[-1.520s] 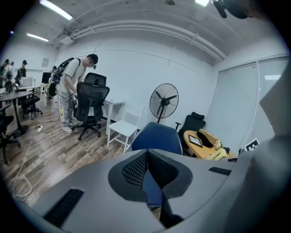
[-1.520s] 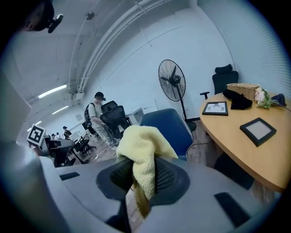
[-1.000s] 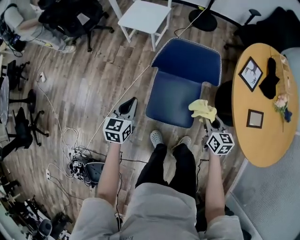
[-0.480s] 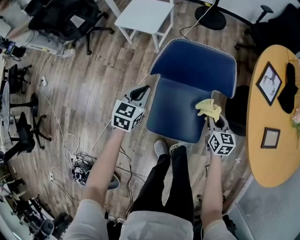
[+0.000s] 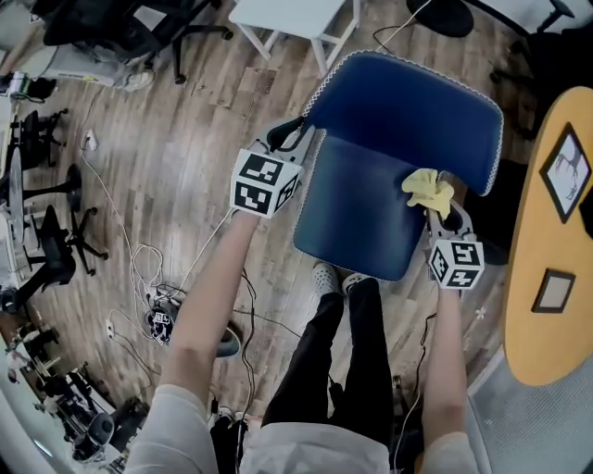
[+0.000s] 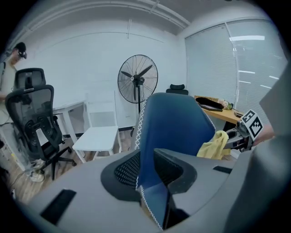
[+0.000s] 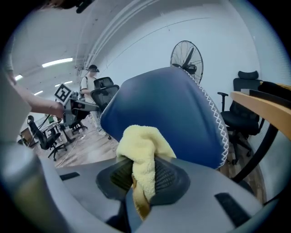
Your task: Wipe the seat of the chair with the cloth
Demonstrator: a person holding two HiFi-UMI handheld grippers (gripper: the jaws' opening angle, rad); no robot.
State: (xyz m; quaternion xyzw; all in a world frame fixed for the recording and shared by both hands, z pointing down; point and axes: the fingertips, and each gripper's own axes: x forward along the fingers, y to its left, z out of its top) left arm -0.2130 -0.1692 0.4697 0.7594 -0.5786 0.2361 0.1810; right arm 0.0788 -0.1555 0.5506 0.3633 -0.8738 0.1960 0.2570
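Grip: the right gripper [image 5: 443, 211] is clamped on the yellow cloth [image 5: 428, 188], which bunches out ahead of its tips.

Position: the cloth sits over the right rear corner of the seat [image 5: 357, 208], just in front of the backrest [image 5: 408, 106]. Whether it touches the seat is not resolvable.

Key relation: almost all the bare seat lies to picture-left of the cloth and back toward the person. Judgement: the wipe has to run leftward and forward from this corner.

Other hand: the left gripper [image 5: 293, 136] is at the chair's left side, near where seat meets backrest. Its jaws have just been opening and now stand narrowly apart, with the stitched blue edge [image 6: 142, 136] between them. No press by the pads is evident. This is probably a steadying hold being set up.

Surroundings: shoes [image 5: 326, 275] at the seat's front edge, wooden worktop [image 5: 556, 305] off to the right, white table [image 5: 296, 11] beyond the backrest. Nothing lies on the seat in the cloth's path.
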